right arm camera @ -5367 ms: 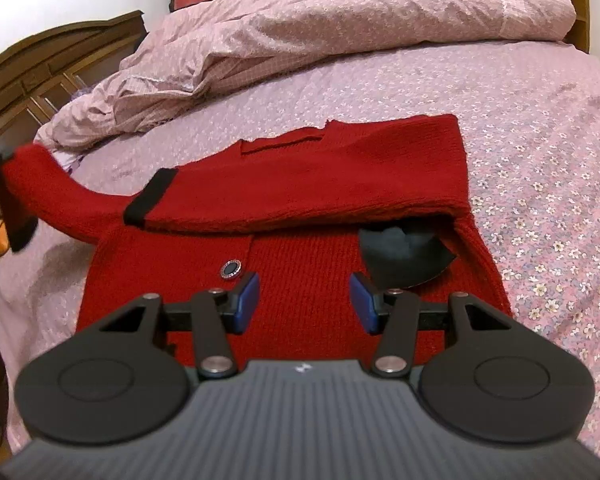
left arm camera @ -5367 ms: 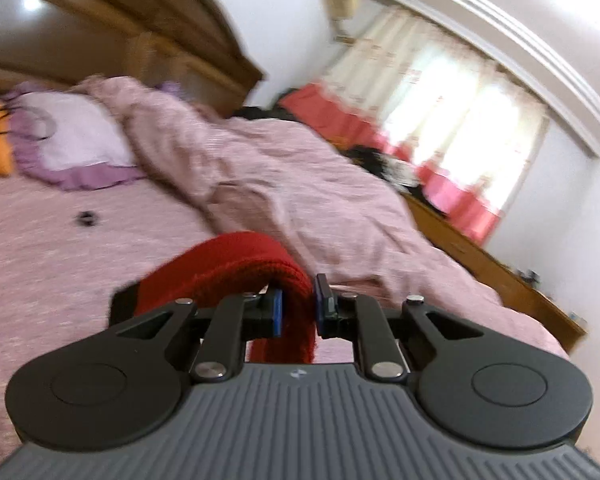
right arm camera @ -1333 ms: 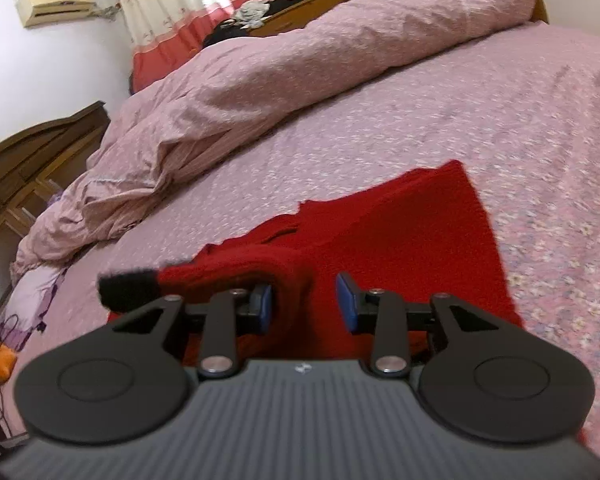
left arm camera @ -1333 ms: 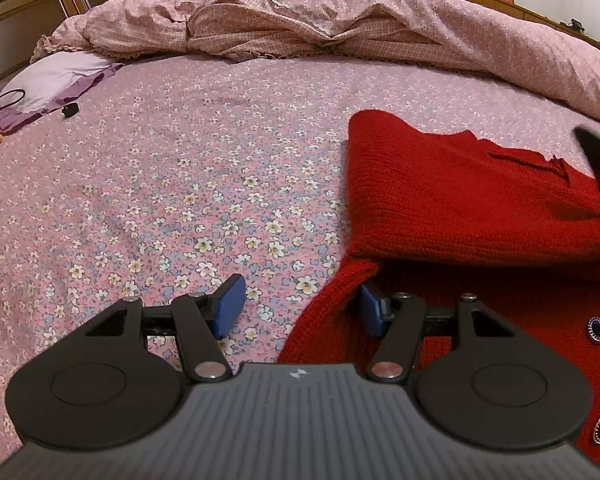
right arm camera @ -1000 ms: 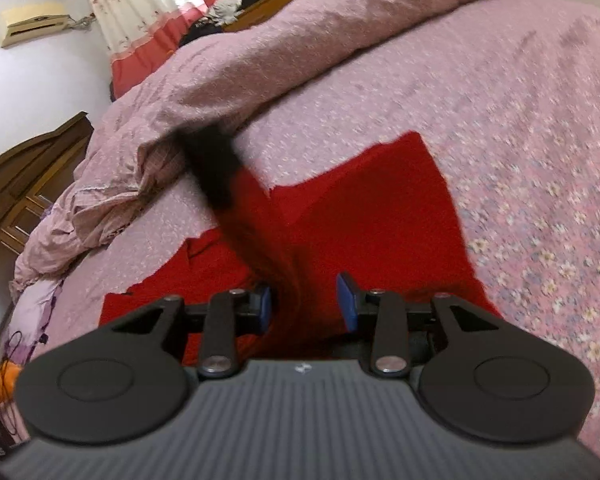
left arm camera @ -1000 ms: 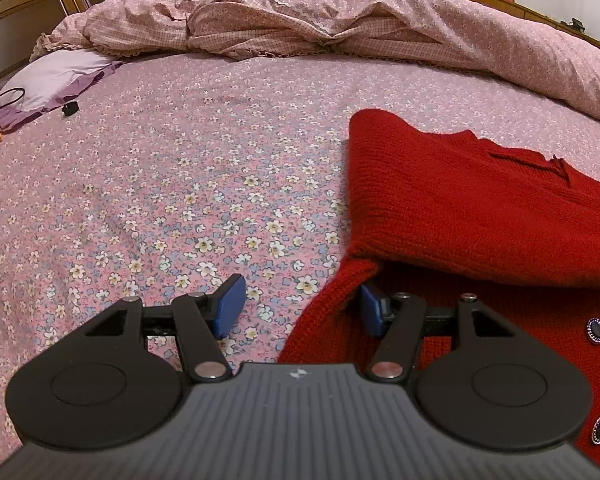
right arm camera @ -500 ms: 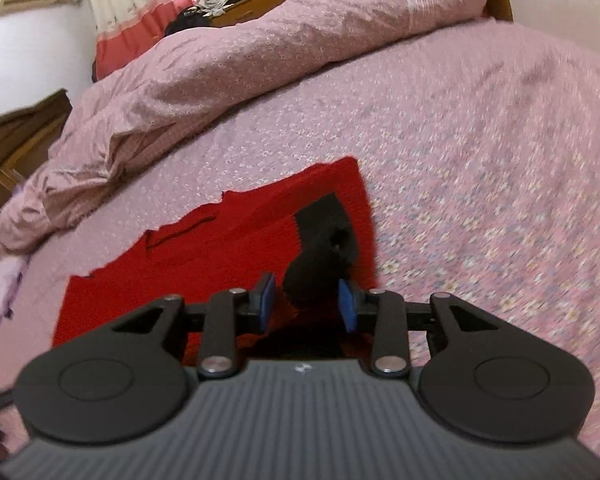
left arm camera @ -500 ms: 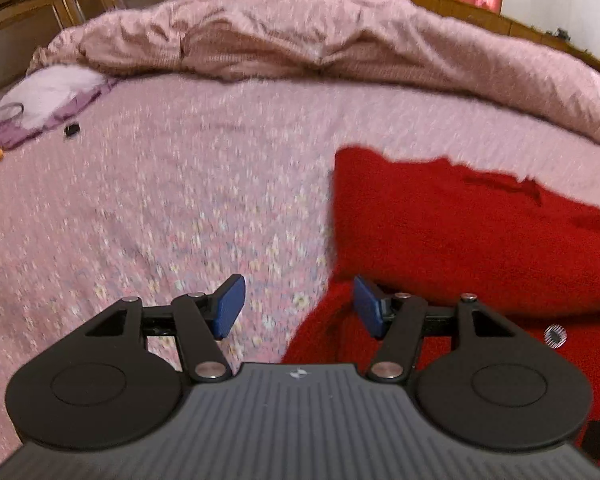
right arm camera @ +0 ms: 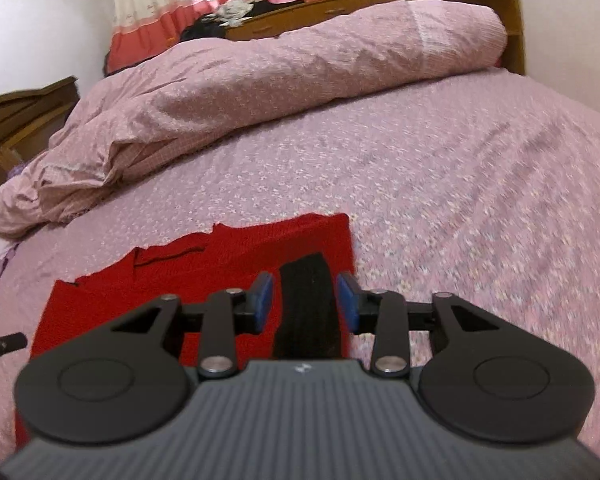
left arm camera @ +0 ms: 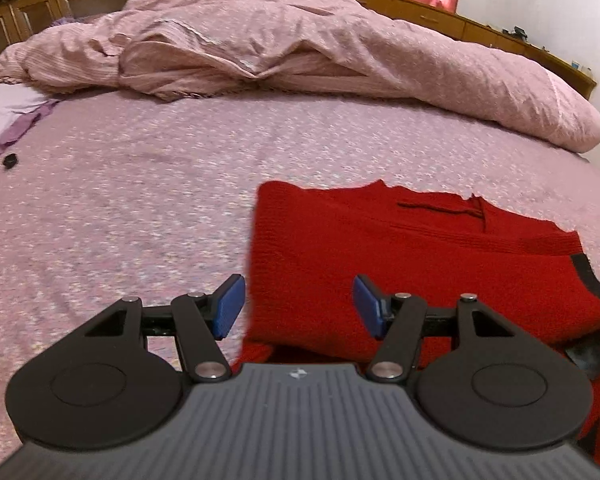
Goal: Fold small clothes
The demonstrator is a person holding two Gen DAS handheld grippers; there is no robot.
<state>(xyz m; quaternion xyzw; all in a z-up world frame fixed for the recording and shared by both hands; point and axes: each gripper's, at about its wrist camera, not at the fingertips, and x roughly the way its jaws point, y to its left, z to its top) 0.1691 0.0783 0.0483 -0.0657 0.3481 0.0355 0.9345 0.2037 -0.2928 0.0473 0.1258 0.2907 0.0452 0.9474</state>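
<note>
**Second sleeve laid across, both grippers clear of the knit**

Between the blue pads of the right gripper (right arm camera: 304, 300) lies the black cuff (right arm camera: 308, 300) of the sleeve, flat on the red cardigan (right arm camera: 204, 280). A gap shows on each side of it, so the pads no longer press on the knit. The jaws have just been opening: a second ago they pinched this sleeve and swung it through the air, and now it rests across the body of the garment. Seen from the left wrist, the left gripper (left arm camera: 298, 306) hangs with its jaws spread and nothing between them, above the cardigan's (left arm camera: 380, 264) near left edge. It stood lower beside that same edge a second ago, at the same width.

Both sleeves now appear folded inward, the first running as a band across the chest and the cuff of the second at the right border. The sleeve step looks finished; what probably remains is to bring the hem up toward the neckline.

Beyond the cardigan the floral bedsheet (left arm camera: 140, 200) stretches bare to the rumpled pink duvet (left arm camera: 300, 40) along the far side. A small dark object (left arm camera: 9, 160) lies well off to the left near a lilac pillow (left arm camera: 4, 108).
</note>
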